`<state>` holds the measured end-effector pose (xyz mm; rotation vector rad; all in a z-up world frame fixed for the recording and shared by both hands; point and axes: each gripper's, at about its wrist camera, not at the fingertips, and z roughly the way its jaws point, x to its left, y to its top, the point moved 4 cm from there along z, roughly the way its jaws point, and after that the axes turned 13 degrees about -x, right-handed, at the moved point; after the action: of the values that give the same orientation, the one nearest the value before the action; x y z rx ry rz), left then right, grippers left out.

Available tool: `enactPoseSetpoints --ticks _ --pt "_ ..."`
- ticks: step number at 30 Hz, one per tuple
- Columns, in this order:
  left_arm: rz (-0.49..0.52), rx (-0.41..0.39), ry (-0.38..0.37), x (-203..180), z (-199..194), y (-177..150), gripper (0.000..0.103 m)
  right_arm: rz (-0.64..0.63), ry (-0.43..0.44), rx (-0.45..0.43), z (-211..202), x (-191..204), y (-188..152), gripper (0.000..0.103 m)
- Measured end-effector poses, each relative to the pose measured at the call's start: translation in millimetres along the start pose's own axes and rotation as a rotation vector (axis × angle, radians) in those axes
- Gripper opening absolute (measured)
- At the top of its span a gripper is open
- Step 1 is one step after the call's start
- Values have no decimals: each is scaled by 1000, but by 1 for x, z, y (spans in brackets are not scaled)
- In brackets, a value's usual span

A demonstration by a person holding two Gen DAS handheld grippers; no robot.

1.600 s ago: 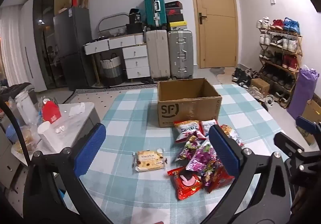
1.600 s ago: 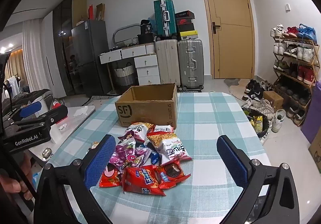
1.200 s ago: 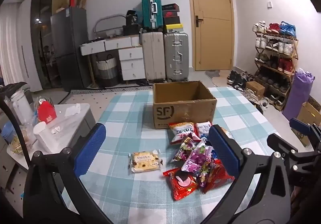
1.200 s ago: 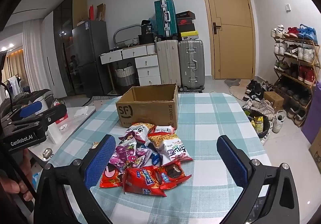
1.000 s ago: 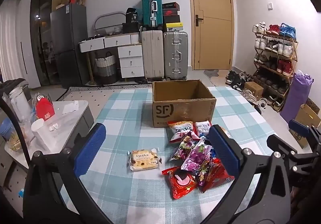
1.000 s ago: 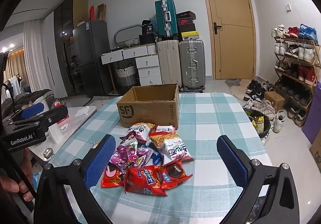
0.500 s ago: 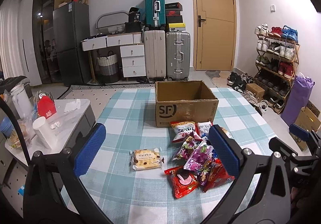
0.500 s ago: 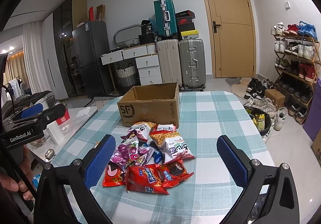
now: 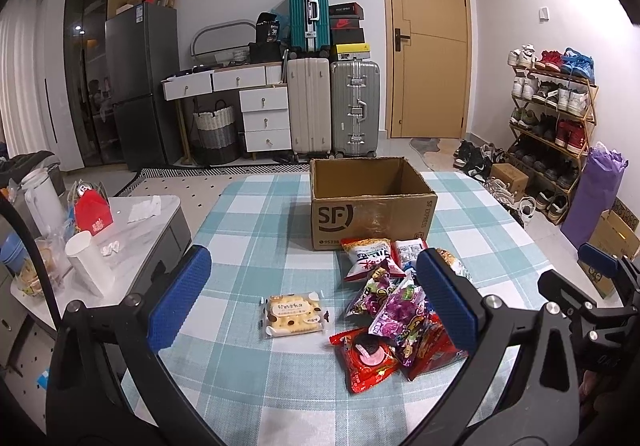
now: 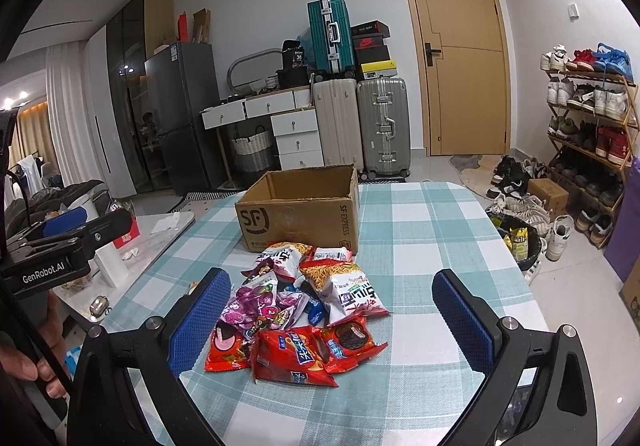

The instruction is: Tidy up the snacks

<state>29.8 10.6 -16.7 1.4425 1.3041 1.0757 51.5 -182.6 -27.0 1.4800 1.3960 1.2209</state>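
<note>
Snacks, assorted: heap of packets (image 10: 304, 310) at lower centre of the right wrist frame, on the checked worktop (image 10: 432, 230), just in front of the cardboard box (image 10: 304, 206).

Box: open-topped, interior appears empty as far as visible, centre of frame.

Stray item: one pale biscuit pack (image 9: 294, 311) lying alone, left of the heap, lower centre of the left wrist frame.

Left gripper (image 9: 312, 302): fingers spread wide, holding nothing, above the worktop.

Right gripper (image 10: 332, 322): fingers spread wide, empty, framing the heap.

Handling note (judgement): nothing boxed yet. Start with a top or edge packet, such as the red one (image 10: 294, 358) nearest; pinch a sealed edge, not the puffed middle, lift clear, then release over the box.
</note>
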Motion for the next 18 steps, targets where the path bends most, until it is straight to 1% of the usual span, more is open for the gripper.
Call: enactPoseSetpoints --ticks 18 --pt "9 10 3 -1 4 -13 102 -8 16 -13 -4 4 -1 103"
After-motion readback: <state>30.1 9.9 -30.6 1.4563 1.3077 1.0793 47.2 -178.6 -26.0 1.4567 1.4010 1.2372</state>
